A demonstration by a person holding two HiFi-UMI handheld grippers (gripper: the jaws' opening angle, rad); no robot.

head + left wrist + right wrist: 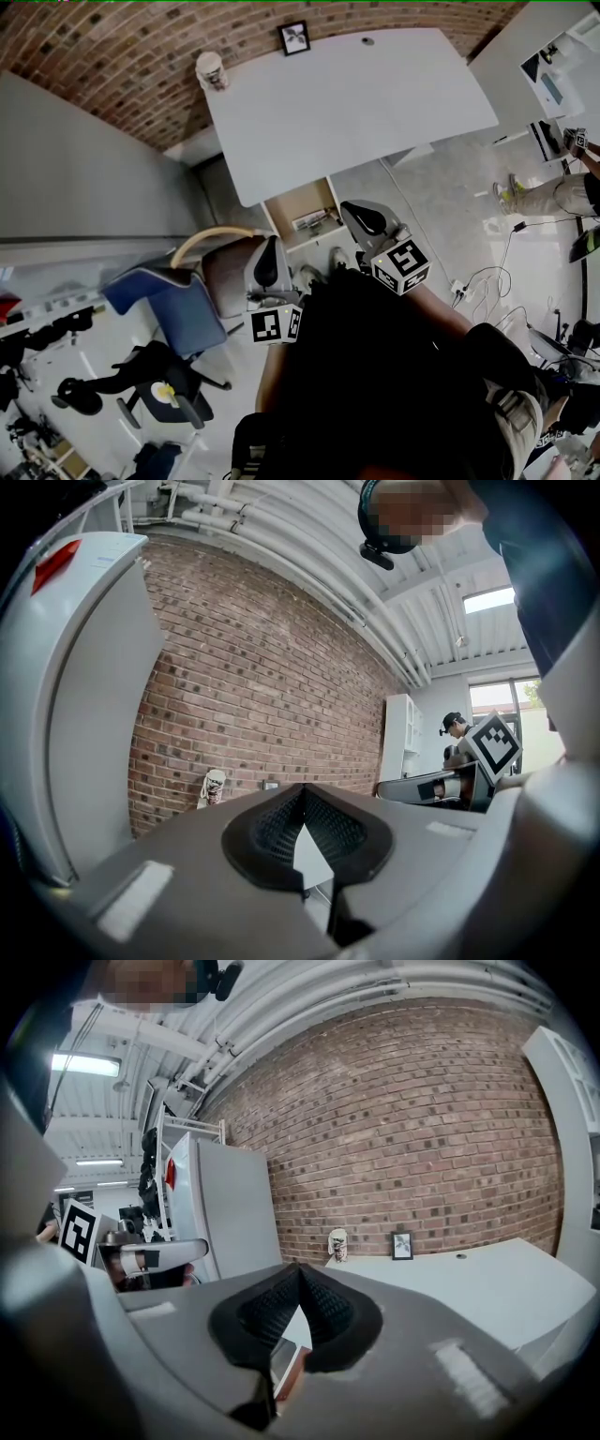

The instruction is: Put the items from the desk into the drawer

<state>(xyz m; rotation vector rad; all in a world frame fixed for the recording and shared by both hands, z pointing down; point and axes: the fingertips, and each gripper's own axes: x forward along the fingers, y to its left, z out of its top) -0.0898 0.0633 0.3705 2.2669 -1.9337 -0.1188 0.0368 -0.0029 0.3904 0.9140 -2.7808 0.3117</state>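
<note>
A white desk [375,103] stands against the brick wall and carries a patterned cup [213,70] and a small framed picture [293,37] at its far edge. Under its near side a wooden drawer [298,204] is pulled open, with small items lying in it. My left gripper [273,242] and right gripper [350,207] are held close to my body, short of the drawer, both shut and empty. The left gripper view shows its pads [281,827] meeting, with the cup [215,786] far beyond. In the right gripper view the pads [323,1312] touch too, below the cup [337,1244] and picture [401,1245].
A blue chair [164,295] stands left of the drawer, beside a tall grey cabinet [84,169]. Cables [483,281] lie on the floor to the right. Another person [553,192] stands by a second white table [548,56] at the far right.
</note>
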